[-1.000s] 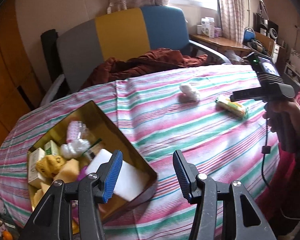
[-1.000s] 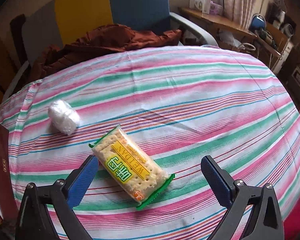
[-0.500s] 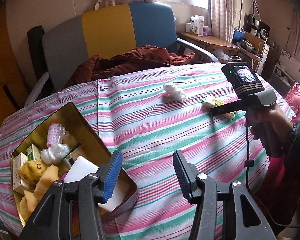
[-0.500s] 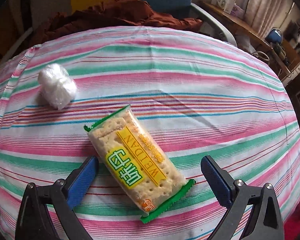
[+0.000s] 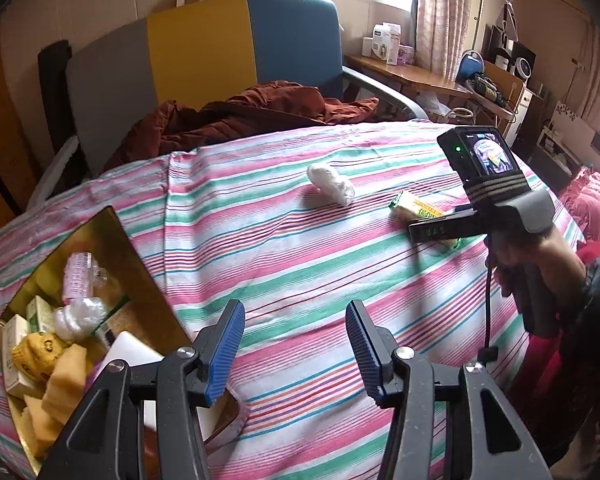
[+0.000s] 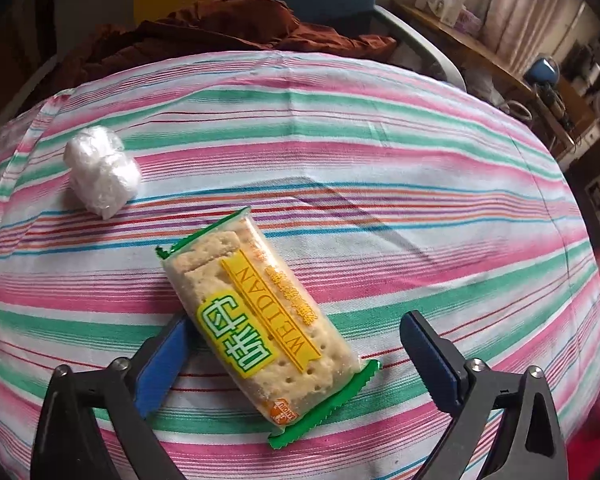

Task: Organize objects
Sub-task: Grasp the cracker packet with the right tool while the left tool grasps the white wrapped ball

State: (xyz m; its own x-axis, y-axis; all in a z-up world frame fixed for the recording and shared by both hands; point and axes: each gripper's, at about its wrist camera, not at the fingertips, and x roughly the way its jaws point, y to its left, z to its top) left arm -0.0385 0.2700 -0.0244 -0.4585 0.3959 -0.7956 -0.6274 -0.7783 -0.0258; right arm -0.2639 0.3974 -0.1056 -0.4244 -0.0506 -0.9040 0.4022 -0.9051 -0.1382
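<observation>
Cracker packet (image 6: pixel 260 320) between closing right gripper (image 6: pixel 296 356) fingers (image 6: pixel 428 356), untouched

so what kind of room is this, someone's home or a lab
Most likely a lived-in home room: a striped tablecloth, an armchair with a rust-coloured garment thrown on it, and a cluttered wooden desk beside a curtained window.

Open striped tablecloth (image 5: pixel 300 264) between gold tin (image 5: pixel 132 272), white wad (image 6: pixel 100 172), cracker packet (image 6: pixel 260 320).
</observation>
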